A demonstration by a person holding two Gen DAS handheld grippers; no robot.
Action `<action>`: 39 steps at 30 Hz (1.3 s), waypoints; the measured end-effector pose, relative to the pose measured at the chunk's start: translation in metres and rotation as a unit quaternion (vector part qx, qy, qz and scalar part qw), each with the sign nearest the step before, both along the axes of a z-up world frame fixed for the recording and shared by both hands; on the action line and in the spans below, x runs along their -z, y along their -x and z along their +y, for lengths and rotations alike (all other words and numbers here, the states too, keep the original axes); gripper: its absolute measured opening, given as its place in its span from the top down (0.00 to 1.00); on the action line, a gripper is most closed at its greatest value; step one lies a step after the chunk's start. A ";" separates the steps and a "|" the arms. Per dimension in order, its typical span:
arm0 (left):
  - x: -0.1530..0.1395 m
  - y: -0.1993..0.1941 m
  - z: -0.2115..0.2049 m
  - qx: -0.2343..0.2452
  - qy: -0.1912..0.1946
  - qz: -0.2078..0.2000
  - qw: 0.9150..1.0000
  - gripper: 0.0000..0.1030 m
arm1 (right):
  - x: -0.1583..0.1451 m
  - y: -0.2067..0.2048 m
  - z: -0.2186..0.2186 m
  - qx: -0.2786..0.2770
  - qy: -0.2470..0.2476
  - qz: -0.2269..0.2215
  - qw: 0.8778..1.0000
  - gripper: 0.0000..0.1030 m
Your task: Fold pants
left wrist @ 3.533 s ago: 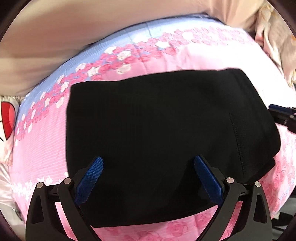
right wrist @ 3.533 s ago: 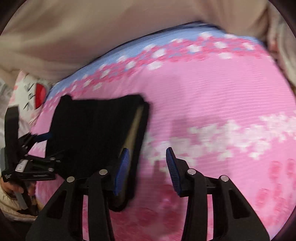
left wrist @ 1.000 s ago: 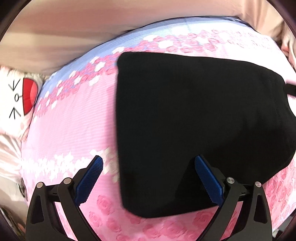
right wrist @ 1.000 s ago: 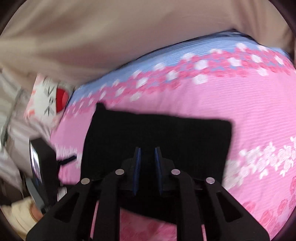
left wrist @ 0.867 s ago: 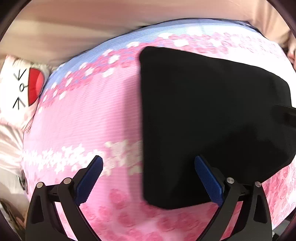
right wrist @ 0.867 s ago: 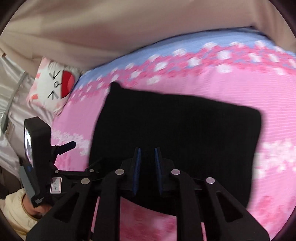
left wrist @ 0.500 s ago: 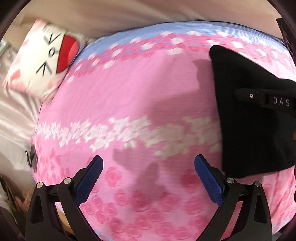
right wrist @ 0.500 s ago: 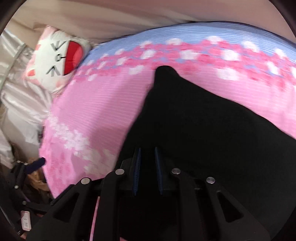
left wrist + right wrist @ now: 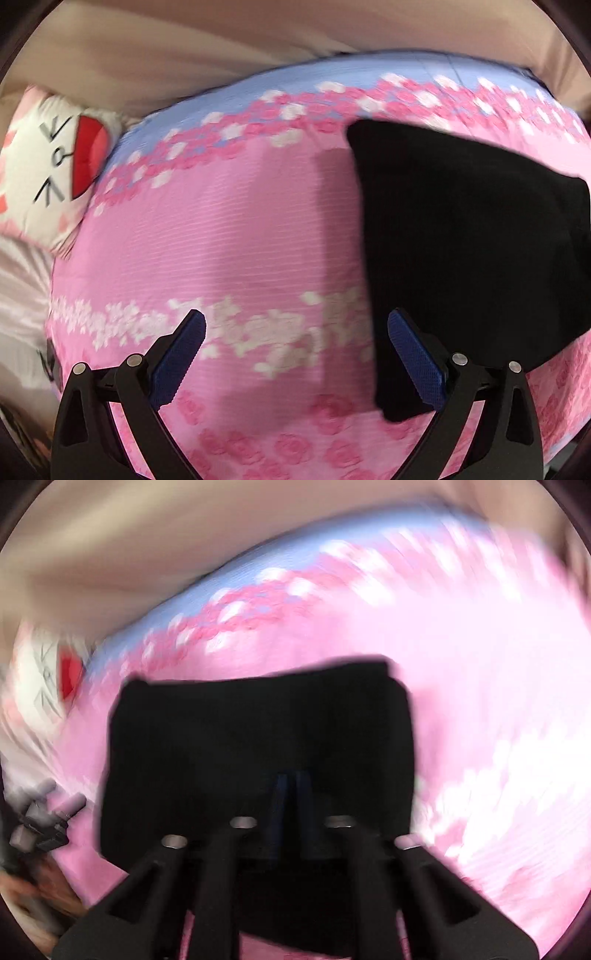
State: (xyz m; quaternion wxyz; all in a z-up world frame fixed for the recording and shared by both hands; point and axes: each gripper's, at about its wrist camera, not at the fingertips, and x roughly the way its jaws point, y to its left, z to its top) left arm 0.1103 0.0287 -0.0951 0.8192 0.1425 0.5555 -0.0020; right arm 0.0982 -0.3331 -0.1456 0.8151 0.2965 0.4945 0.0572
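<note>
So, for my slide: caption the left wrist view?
Open left gripper above pink floral bedspread, folded black pants lying at right.

A bed (image 9: 221,229) carries everything here, spread with a pink quilt printed in bands of roses: deep pink and white blossoms along the far edge, where a pale blue strip runs, a band of white flowers across the middle, and pink roses nearest the lower frame. Folded black pants (image 9: 465,240) lie flat on the quilt at the right of the left wrist view, as a compact dark slab with a straight left edge. In the blurred right wrist view the pants (image 9: 258,746) fill the centre. A white cat-face pillow (image 9: 48,166) with a red mouth rests at the upper left corner of the bed.
</note>
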 end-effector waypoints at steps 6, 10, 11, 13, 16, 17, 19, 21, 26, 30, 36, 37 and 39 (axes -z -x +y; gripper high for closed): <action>0.004 -0.006 -0.021 -0.002 -0.015 -0.014 1.000 0.05 | 0.000 0.005 -0.010 -0.031 0.112 0.016 0.993 0.57; -0.010 -0.008 -0.014 -0.002 0.045 -0.008 0.999 0.05 | -0.025 0.036 -0.029 -0.008 0.066 -0.033 0.997 0.36; -0.010 -0.008 -0.010 0.001 0.080 0.001 0.997 0.05 | -0.025 0.043 -0.028 -0.001 0.070 -0.039 0.997 0.16; 0.003 -0.011 -0.006 -0.001 0.108 0.030 0.994 0.05 | -0.010 0.047 -0.030 -0.009 0.069 -0.017 0.997 0.13; 0.026 -0.013 0.000 -0.016 0.147 0.053 0.988 0.05 | 0.012 0.041 -0.028 -0.016 0.035 0.005 0.999 0.16; 0.031 -0.014 0.001 -0.020 0.158 0.060 0.985 0.05 | 0.020 0.037 -0.022 -0.020 0.018 0.012 1.000 0.19; 0.042 -0.013 0.002 -0.028 0.192 0.074 0.978 0.05 | 0.031 0.035 -0.021 -0.026 0.009 0.028 0.999 0.23; 0.049 -0.011 0.006 -0.045 0.221 0.081 0.971 0.05 | 0.035 0.038 -0.011 -0.029 0.018 0.021 0.999 0.24; 0.055 -0.006 0.005 -0.048 0.244 0.073 0.966 0.06 | 0.036 0.036 0.001 -0.025 -0.005 0.028 0.999 0.50; 0.048 -0.004 0.000 -0.020 0.296 0.092 0.950 0.54 | 0.034 0.033 0.003 -0.018 -0.035 0.037 0.999 0.66; 0.025 0.011 0.014 -0.016 0.343 0.114 0.932 0.71 | 0.003 0.051 0.003 -0.041 -0.059 0.014 0.997 0.71; 0.022 0.018 0.015 -0.013 0.344 0.119 0.931 0.71 | -0.001 0.056 0.005 -0.050 -0.056 0.014 0.997 0.71; 0.020 0.039 0.018 -0.009 0.345 0.131 0.929 0.71 | -0.004 0.072 0.011 -0.063 -0.058 0.022 0.996 0.71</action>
